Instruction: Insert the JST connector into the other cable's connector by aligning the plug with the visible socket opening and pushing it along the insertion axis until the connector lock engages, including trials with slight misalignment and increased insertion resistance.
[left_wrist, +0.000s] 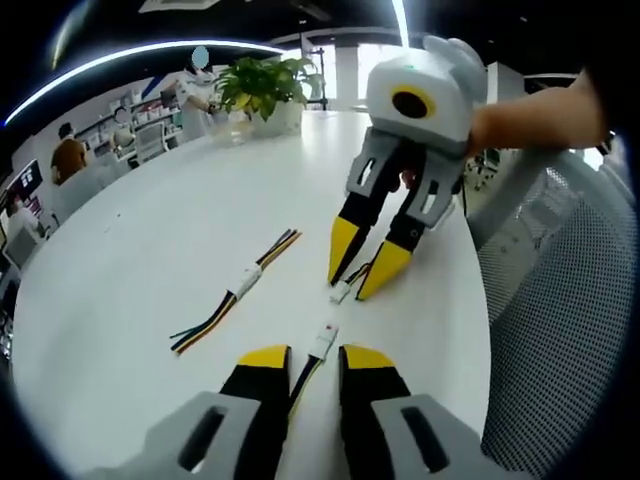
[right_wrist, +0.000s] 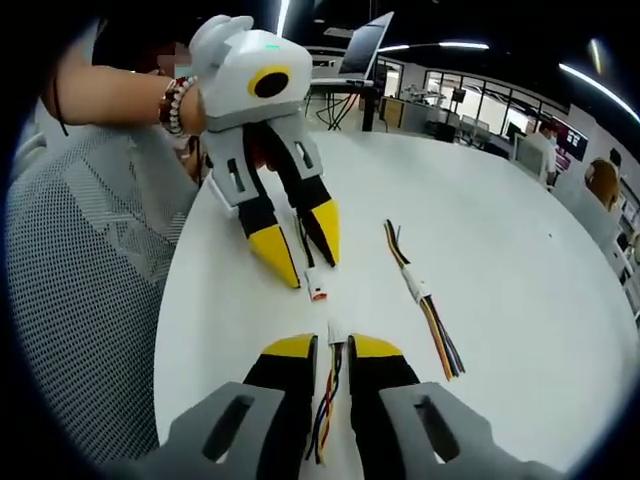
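Each hand-held gripper (left_wrist: 305, 362) (right_wrist: 333, 352) pinches its own cable, the plug (left_wrist: 324, 340) and socket (left_wrist: 342, 291) facing end-on, just apart on the counter (left_wrist: 150, 260).

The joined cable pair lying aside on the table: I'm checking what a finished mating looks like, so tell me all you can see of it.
The joined cable pair lies flat on the white table, apart from both grippers. Two white connector housings meet end to end at its middle, apparently mated, though any lock is too small to tell. Bundles of thin multicoloured wires run out both ways, their ends fanned loose. Nothing touches it but the table.
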